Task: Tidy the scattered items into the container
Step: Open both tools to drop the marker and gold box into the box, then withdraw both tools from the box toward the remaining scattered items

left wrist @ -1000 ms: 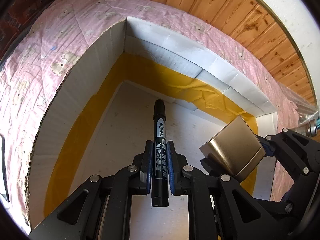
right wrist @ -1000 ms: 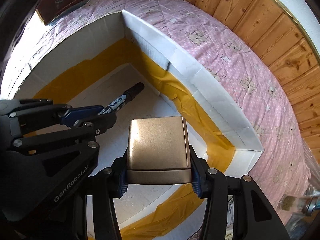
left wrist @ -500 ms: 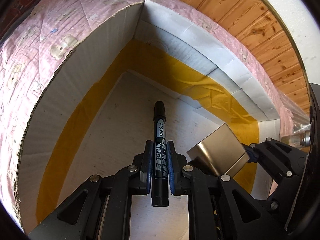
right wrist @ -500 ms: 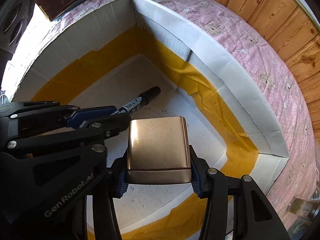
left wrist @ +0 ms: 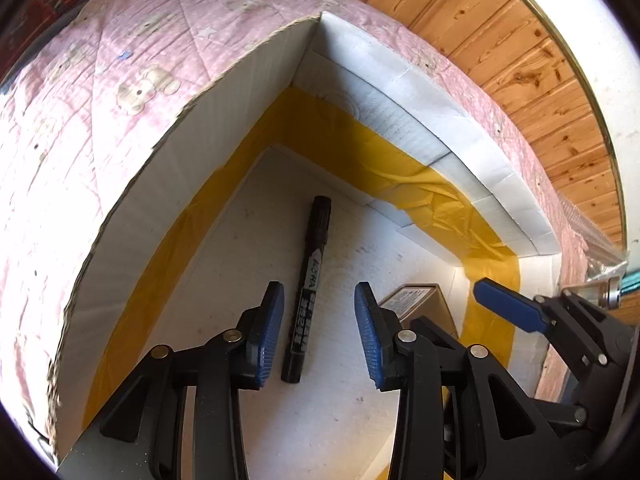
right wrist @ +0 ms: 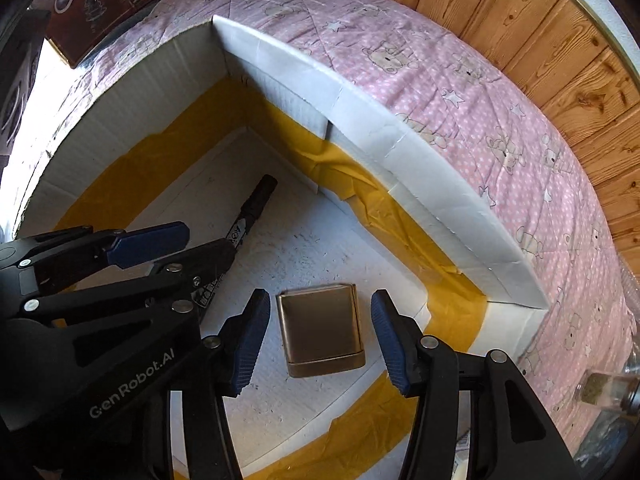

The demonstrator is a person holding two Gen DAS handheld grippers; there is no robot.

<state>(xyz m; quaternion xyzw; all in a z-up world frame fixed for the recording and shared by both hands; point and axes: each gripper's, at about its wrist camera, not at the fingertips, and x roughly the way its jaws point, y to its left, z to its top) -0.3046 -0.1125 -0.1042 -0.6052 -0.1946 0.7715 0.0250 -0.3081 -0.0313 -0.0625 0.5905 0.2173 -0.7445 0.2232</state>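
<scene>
A white cardboard box [left wrist: 224, 128] with yellow tape inside sits on a pink quilt; it also shows in the right wrist view [right wrist: 400, 148]. A black marker [left wrist: 308, 292] lies on the box floor, between and below my open left gripper [left wrist: 320, 336]. It shows in the right wrist view [right wrist: 256, 204], partly hidden by the left gripper's fingers [right wrist: 148, 240]. A gold rectangular case [right wrist: 320, 334] lies flat on the box floor between the pads of my open right gripper [right wrist: 320, 340]. The case's corner shows in the left wrist view [left wrist: 420, 300].
A pink bear-print quilt [right wrist: 480, 80] surrounds the box. A wooden wall [left wrist: 520, 60] runs behind. A glass bottle [right wrist: 608, 388] lies on the quilt at the right. A dark printed item [right wrist: 96, 0] lies at the far left.
Both grippers opened inside the box. The marker dropped from the left gripper and the gold case from the right gripper; both now lie on the box floor.
</scene>
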